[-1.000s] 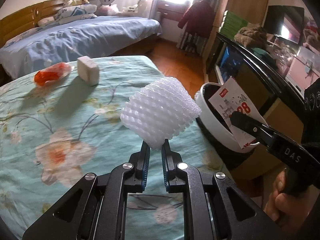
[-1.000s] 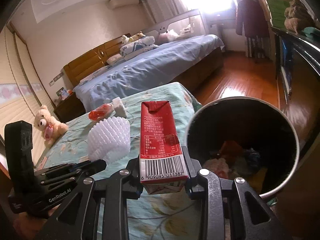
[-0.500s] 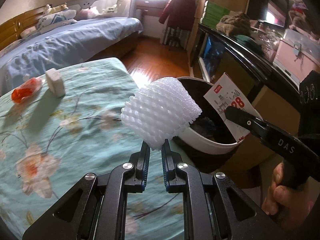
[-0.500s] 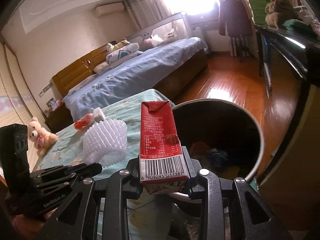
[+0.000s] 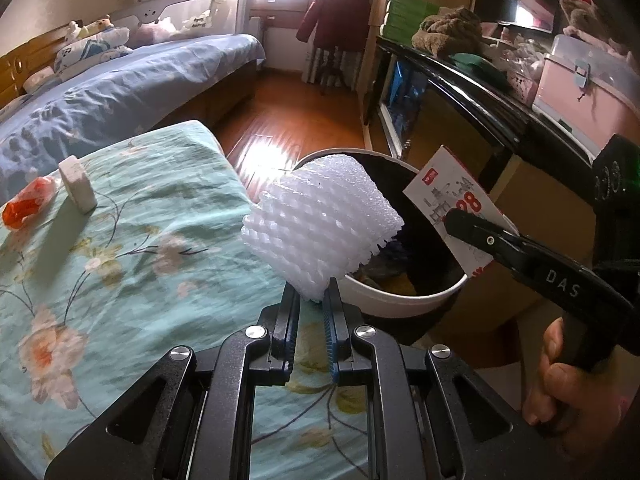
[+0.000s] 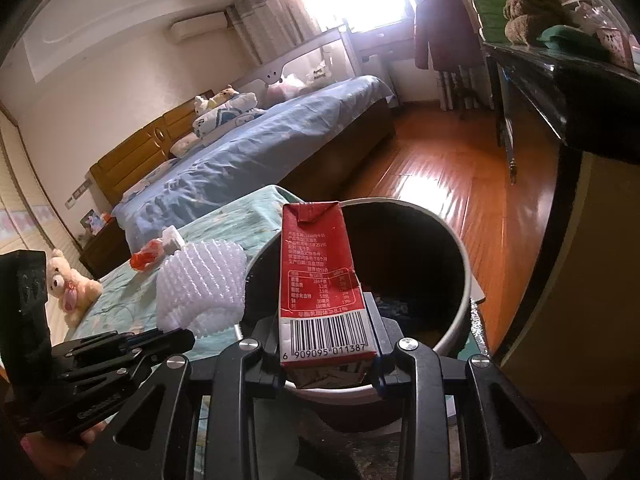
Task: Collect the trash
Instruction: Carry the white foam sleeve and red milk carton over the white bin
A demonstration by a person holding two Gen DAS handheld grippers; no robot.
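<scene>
My left gripper (image 5: 311, 300) is shut on a white foam fruit net (image 5: 320, 224) and holds it at the near rim of the round white trash bin (image 5: 400, 304). The net also shows in the right wrist view (image 6: 200, 288). My right gripper (image 6: 328, 344) is shut on a red milk carton (image 6: 320, 280), upright over the bin's (image 6: 460, 320) dark opening. In the left wrist view the carton (image 5: 452, 204) hangs over the bin's right side. Trash lies in the bin's bottom.
A red wrapper (image 5: 28, 204) and a white block (image 5: 76, 184) lie on the floral teal bedcover (image 5: 120, 280). A blue bed (image 5: 120, 88) stands behind, a dark cabinet (image 5: 480, 100) to the right, wooden floor (image 5: 296, 120) between. A teddy bear (image 6: 68, 284) sits at left.
Both grippers have moved toward the bin. The foam net now reaches over the bin's rim and the carton sits above its opening. Both grips are unchanged.
</scene>
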